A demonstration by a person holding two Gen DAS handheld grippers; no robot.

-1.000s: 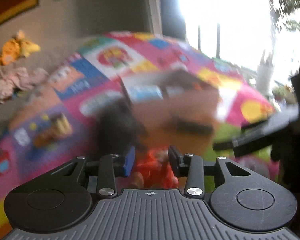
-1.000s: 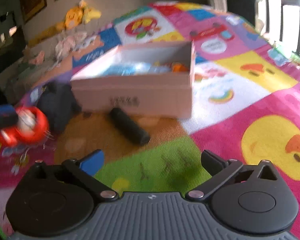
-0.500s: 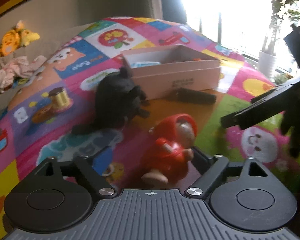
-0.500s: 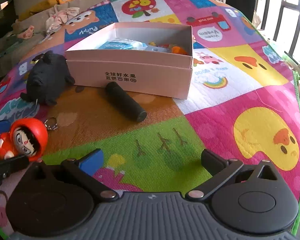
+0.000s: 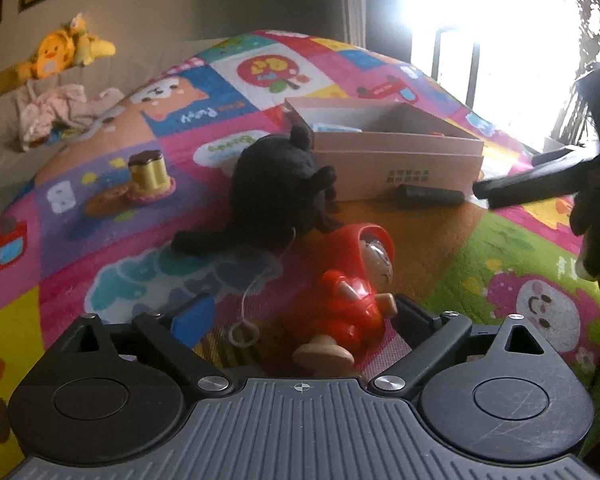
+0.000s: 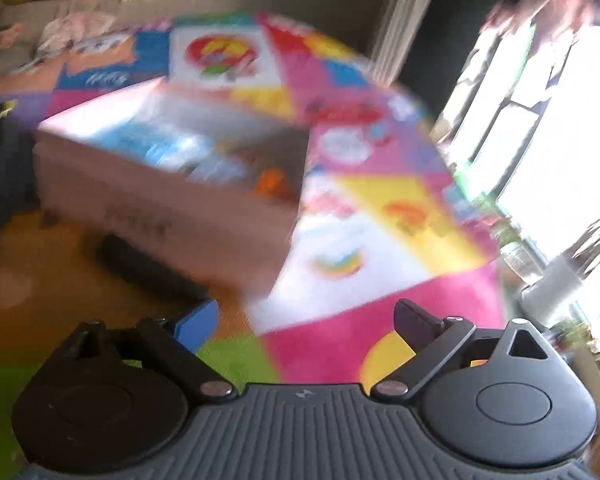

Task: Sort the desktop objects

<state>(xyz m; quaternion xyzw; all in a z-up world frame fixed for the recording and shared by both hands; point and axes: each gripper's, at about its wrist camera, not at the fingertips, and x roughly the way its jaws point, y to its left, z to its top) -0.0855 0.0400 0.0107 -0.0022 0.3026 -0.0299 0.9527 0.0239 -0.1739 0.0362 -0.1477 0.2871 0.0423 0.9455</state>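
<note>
The sorting looks part done: the pink cardboard box (image 5: 396, 160) already holds a blue packet and something orange, while three things lie outside it on the patchwork play mat (image 5: 112, 208). The left gripper (image 5: 296, 320) has its jaws spreading wide, and the red hooded doll (image 5: 348, 292) lies on the mat between them, on its side with its cord looped to the left; the right finger sits just beside the doll's arm, but neither pad seems to press on it, so it reads as let go, not held. The right gripper (image 6: 304, 320) has jaws wide and just starting to narrow, with nothing between them but mat. My guess is that the next move is for the right gripper to dip toward the black cylinder (image 6: 148, 268) lying against the box front and line its fingers across it. The left view alone shows the doll, the black plush toy (image 5: 280, 188) and the other gripper's arm; the right view, badly blurred, alone looks down into the box.
</note>
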